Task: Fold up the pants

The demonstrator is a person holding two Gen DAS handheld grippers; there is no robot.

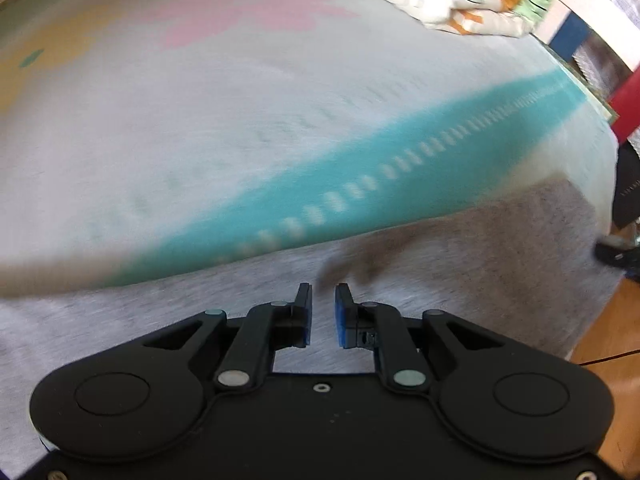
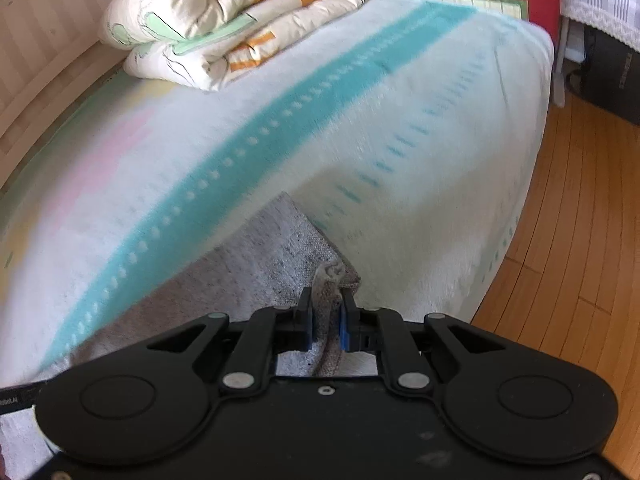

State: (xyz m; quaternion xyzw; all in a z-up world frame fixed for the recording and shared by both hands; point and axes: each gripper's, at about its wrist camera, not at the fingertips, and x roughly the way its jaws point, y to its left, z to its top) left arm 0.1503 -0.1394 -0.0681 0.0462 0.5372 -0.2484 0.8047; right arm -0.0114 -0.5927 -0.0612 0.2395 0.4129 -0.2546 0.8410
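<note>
Jaws: my right gripper [image 2: 326, 312] clamps the grey pants' [image 2: 280, 248] bunched corner at six o'clock on the striped blanket [image 2: 400, 160]; my left gripper [image 1: 323, 312] stands slightly parted, apparently empty above the fabric. One-sided lifting risks skewing the fold.

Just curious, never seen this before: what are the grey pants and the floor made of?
The pants look like soft knitted cotton, matte, with a speckled heathered weave; the exact fibre is unclear. The floor looks like wood or laminate planks, orange-brown with a slight sheen and visible seams.
</note>
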